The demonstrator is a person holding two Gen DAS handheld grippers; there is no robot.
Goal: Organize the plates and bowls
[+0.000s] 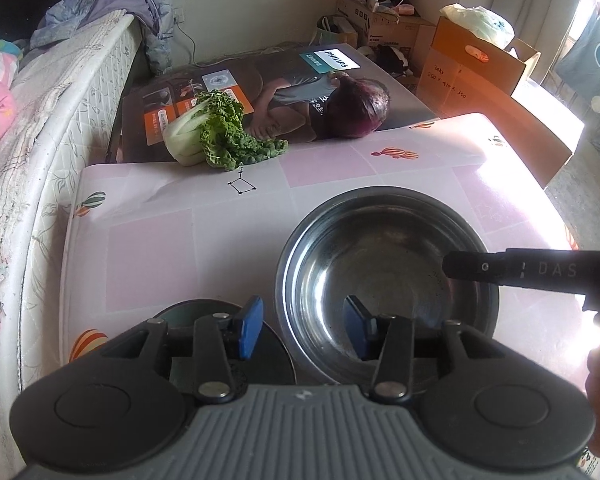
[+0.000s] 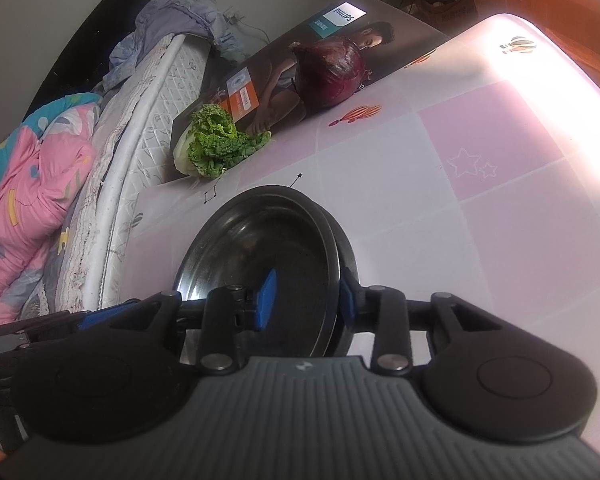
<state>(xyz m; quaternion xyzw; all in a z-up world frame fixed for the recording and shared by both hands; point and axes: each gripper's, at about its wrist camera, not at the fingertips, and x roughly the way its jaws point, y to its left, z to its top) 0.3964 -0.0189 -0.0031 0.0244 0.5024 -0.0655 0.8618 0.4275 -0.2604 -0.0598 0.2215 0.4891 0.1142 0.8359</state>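
A steel bowl (image 1: 388,280) stands on the pink checked tablecloth (image 1: 220,240). My left gripper (image 1: 304,328) is open, its blue pads either side of the bowl's near-left rim and clear of it. A dark round dish (image 1: 180,314) lies partly hidden behind its left finger. One black finger of the right gripper (image 1: 480,268) reaches over the bowl's right rim. In the right wrist view the bowl (image 2: 252,248) shows two rims, one nested in the other. My right gripper (image 2: 306,300) is open astride the right-hand rim, the inner pad (image 2: 266,300) well off the metal.
A green leafy cabbage (image 1: 208,136) and a red onion (image 1: 356,108) lie at the table's far edge against a flat Philips box (image 1: 228,92). A mattress (image 1: 40,140) with bedding runs along the left. Cardboard boxes (image 1: 472,68) stand at the back right.
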